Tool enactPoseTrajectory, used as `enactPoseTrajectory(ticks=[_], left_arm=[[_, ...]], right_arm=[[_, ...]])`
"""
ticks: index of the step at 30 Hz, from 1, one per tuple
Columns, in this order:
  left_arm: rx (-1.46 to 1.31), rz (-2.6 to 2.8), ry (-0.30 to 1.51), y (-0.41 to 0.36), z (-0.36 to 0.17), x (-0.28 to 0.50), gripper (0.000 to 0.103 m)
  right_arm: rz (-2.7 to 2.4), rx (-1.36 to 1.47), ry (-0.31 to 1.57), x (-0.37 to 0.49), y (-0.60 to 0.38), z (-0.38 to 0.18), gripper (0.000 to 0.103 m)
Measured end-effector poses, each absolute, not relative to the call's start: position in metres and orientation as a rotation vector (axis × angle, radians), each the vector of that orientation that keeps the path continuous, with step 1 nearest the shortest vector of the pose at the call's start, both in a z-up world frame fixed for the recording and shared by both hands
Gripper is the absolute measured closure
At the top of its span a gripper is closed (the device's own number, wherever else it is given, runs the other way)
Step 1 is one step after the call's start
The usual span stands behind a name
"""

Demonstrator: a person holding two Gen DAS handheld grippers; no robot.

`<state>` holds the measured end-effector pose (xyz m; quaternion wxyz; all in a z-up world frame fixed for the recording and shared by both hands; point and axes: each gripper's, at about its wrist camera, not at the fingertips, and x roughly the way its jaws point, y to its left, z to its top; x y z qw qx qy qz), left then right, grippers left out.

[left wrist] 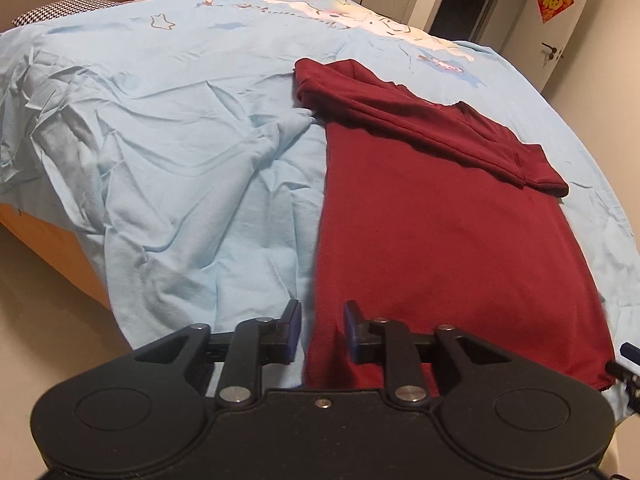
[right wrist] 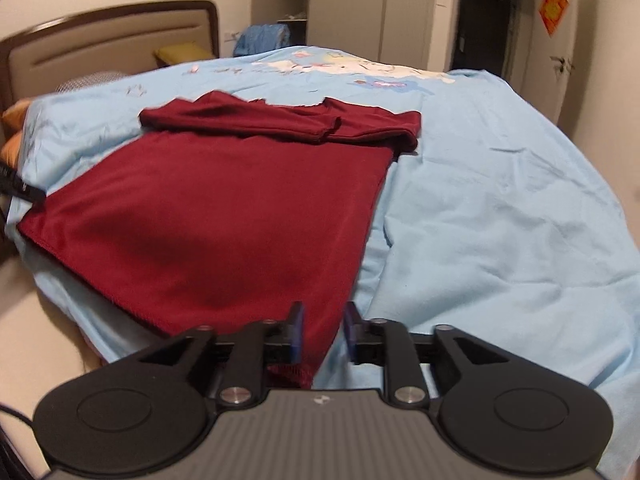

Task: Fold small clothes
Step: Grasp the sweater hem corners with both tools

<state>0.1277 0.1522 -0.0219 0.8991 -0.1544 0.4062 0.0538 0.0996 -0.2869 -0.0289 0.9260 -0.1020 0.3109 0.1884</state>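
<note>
Maroon sweater (left wrist: 440,248) flat on blue bedsheet (left wrist: 160,140), frame centre-right, long axis running up-frame; near hem corners between parted, empty left gripper (left wrist: 322,332) and right gripper (right wrist: 322,332) jaws.

- The left gripper (left wrist: 321,330) body hides the bottom hem of the dark red sweater (left wrist: 440,232) at the bed's near edge.
- The right gripper (right wrist: 322,332) covers that hem's near right corner.
- The folded sleeves hide the sweater's chest.
- The headboard (right wrist: 100,44) is cut off at the picture's left edge.
- The bedspread's (right wrist: 500,220) far print is too small to read.
</note>
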Motion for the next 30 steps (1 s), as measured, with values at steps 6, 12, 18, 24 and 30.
enactPoseTrajectory(ticks=[6,12,18,24,30], left_arm=[[-0.267,0.133,0.803,0.142,-0.015,0.127,0.028],[-0.201,0.128,0.774,0.125,-0.012,0.129,0.006],[-0.149,0.079,0.764,0.105,-0.011,0.133,0.004],[-0.106,0.031,0.742,0.091,-0.011,0.131,0.004],[-0.096,-0.079,0.663,0.076,-0.005,0.121,0.004]], right_arm=[[0.481,-0.383,0.602,0.087,-0.267,-0.030,0.027],[0.575,-0.584,0.610,0.081,-0.234,-0.046,0.022],[0.531,-0.845,0.628,0.082,-0.202,-0.075,0.022],[0.522,-0.904,0.554,0.074,-0.195,-0.078,0.046],[0.558,-0.786,0.509,0.067,-0.204,-0.057,0.077]])
